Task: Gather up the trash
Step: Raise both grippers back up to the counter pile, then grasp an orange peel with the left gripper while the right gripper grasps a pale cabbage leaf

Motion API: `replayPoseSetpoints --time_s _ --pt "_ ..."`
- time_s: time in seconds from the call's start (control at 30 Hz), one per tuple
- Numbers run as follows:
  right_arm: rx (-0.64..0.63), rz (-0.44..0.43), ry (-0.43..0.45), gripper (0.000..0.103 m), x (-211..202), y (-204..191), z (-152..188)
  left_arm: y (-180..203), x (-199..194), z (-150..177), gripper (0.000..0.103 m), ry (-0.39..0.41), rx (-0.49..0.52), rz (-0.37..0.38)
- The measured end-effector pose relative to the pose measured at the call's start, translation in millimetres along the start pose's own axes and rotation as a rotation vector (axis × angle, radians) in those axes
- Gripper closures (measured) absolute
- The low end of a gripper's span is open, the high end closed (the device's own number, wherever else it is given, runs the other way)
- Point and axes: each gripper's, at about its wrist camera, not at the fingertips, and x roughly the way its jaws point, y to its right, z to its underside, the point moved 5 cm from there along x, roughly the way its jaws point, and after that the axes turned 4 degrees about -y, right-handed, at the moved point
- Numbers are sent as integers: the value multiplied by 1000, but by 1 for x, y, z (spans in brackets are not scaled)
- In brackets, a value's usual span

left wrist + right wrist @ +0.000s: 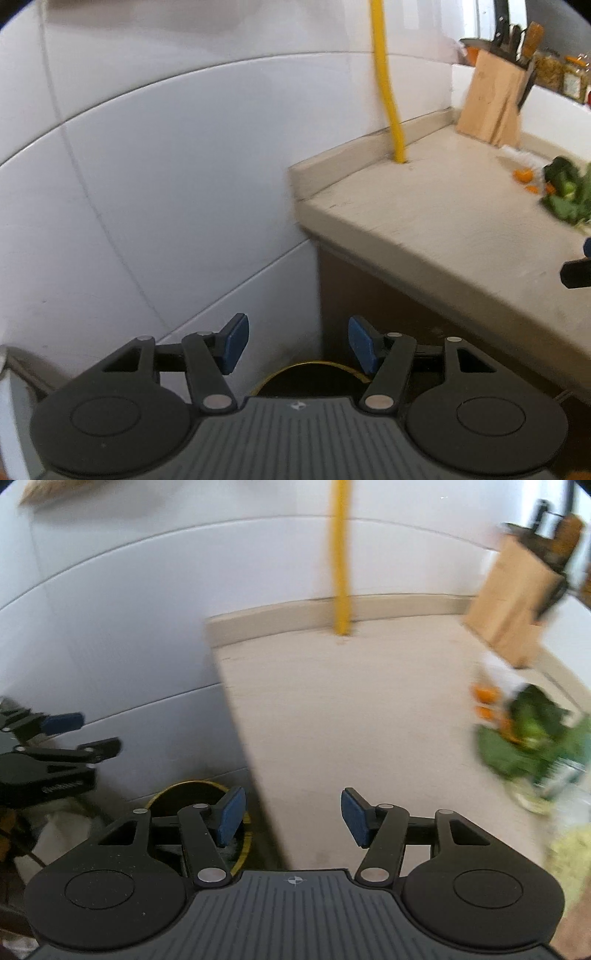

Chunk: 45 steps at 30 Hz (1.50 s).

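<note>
My left gripper [298, 343] stands partly open with nothing between its blue pads, hanging beside the tiled wall [147, 184] above a dark bin with a yellow rim [195, 801] on the floor at the end of the bench [424, 206]. My right gripper [293, 818] is likewise partly open and empty, over the bench edge. The trash, green leaves [532, 734] and orange scraps [487, 701], lies on the bench to the right, near a wooden knife block [491, 99]. A yellow pipe [388, 81] rises from the bench at the wall.
</note>
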Motion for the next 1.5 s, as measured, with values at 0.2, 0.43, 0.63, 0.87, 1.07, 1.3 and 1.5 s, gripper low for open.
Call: replayPoseSetpoints --time_s 0.2,0.43,0.63,0.87,1.07,1.3,1.5 --pt "96 119 37 35 -31 62 20 45 -14 -28 47 37 35 119" --pt "210 230 48 34 -56 126 46 123 -22 -51 43 60 139 277" --pt "276 283 34 31 -59 165 66 187 -24 -60 42 38 217 395" --pt "341 308 39 30 -62 199 80 254 -16 -63 42 21 320 472" --pt "379 306 53 30 -65 220 88 277 9 -59 42 -41 325 487" --pt "383 295 46 30 -57 235 91 290 29 -53 65 -131 300 523" --pt "381 280 43 30 -48 244 89 285 31 -54 91 -148 288 495"
